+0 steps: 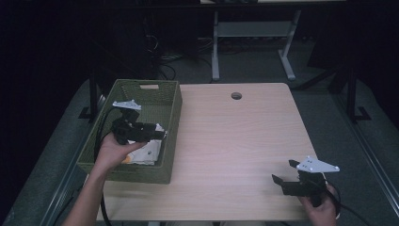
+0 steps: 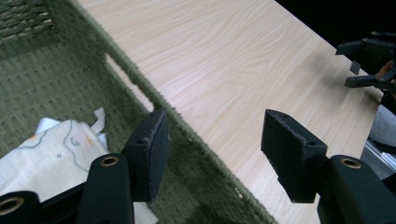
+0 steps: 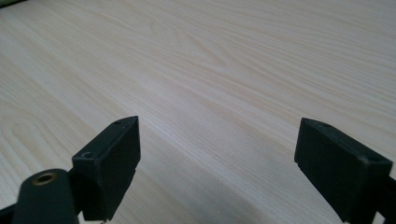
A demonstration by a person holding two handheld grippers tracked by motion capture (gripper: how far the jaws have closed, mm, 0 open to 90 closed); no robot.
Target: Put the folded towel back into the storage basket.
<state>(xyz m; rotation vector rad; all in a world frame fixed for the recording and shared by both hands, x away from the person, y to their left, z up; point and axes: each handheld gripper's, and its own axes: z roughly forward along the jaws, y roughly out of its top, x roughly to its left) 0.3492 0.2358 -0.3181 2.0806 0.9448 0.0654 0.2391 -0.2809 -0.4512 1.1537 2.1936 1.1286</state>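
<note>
A green woven basket (image 1: 175, 107) stands on the left part of the wooden table (image 1: 235, 141). Inside it lies a cream cloth with a faint printed drawing (image 1: 147, 153) (image 2: 51, 154). My left gripper (image 1: 161, 134) (image 2: 217, 140) hovers over the basket's right side, open, with nothing between its jaws. In the left gripper view the basket's rim (image 2: 140, 79) runs below the gap between the jaws. My right gripper (image 1: 284, 170) (image 3: 217, 154) is held near the table's front right corner, open and empty over bare wood. It also appears far off in the left gripper view (image 2: 346, 65).
A round cable hole (image 1: 236, 95) sits near the table's far edge. Beyond the table stand the white legs of another desk (image 1: 215, 52) on a dark floor with cables. The table's right edge (image 1: 306, 136) lies close to my right hand.
</note>
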